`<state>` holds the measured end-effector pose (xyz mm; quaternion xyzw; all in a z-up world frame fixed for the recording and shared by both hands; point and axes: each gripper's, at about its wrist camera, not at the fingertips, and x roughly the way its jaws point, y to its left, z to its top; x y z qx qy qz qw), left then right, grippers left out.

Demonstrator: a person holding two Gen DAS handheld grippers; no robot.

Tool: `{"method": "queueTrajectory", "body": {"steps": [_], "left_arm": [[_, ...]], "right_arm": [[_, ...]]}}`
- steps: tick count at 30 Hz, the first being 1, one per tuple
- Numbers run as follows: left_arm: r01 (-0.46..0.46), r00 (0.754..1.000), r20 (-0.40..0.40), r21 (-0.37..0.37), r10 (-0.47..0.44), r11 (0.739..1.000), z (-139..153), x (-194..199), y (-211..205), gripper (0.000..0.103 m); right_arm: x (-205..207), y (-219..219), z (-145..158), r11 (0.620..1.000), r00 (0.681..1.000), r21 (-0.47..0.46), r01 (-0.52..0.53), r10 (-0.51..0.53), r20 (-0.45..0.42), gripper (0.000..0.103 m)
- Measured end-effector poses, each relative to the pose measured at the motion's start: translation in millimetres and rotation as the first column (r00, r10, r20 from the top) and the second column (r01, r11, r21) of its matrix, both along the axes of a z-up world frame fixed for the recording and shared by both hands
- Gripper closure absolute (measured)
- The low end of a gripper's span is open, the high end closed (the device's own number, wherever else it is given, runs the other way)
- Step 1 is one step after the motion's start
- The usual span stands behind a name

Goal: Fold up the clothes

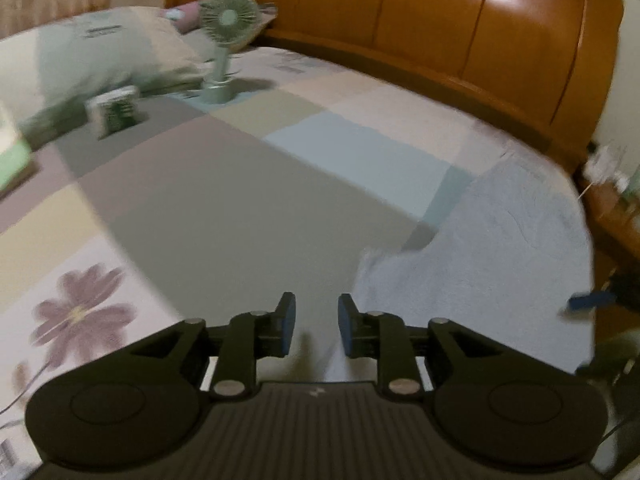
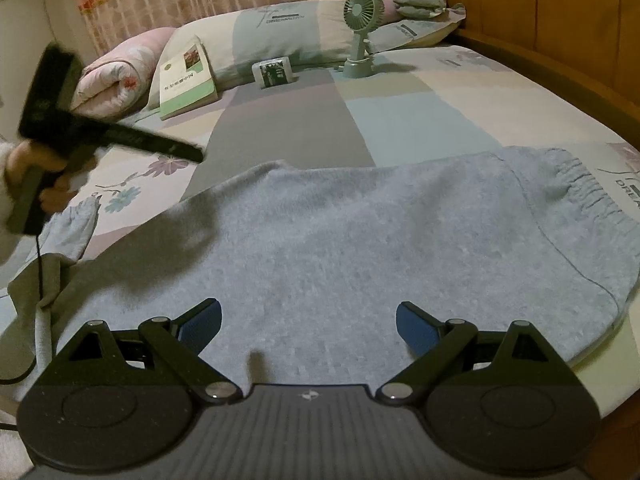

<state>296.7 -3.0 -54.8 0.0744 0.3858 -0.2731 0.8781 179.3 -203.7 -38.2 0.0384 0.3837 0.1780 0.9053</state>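
1. One blue-grey garment [image 2: 360, 240] lies spread across frame centre on the bed [image 2: 288, 120].
2. Right gripper [image 2: 308, 326]: jaws wide apart, empty.
3. Left gripper [image 1: 316, 326]: jaws slightly apart, empty.
4. One fan [image 2: 362, 32], one book [image 2: 186, 80], upper frame.

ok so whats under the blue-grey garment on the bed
The blue-grey garment lies spread on the patchwork bedsheet, which shows around its edges. Whatever lies beneath its middle is covered, so nothing else can be confirmed there.
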Motion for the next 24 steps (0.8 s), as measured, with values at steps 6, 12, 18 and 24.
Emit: {"method": "queueTrajectory", "body": {"steps": [6,12,18,24], "left_arm": [[-0.022,1.0,0.007,0.106,0.022,0.994,-1,-57,35,0.085],[0.02,0.999,-0.047,0.161,-0.013,0.987,-18,-101,57,0.083],[0.057,0.998,-0.051,0.216,-0.047,0.975,-34,-106,51,0.081],[0.025,0.996,-0.087,0.171,-0.01,0.985,-36,-106,57,0.103]], "right_arm": [[-4,3,2,1.0,1.0,0.003,-0.015,0.015,0.009,0.006],[-8,11,2,0.999,0.999,0.008,-0.035,0.035,0.009,0.006],[-15,20,7,0.998,0.998,-0.002,-0.055,0.055,0.02,0.006],[-19,21,11,0.999,0.999,-0.012,-0.046,0.047,0.028,0.006]]}}
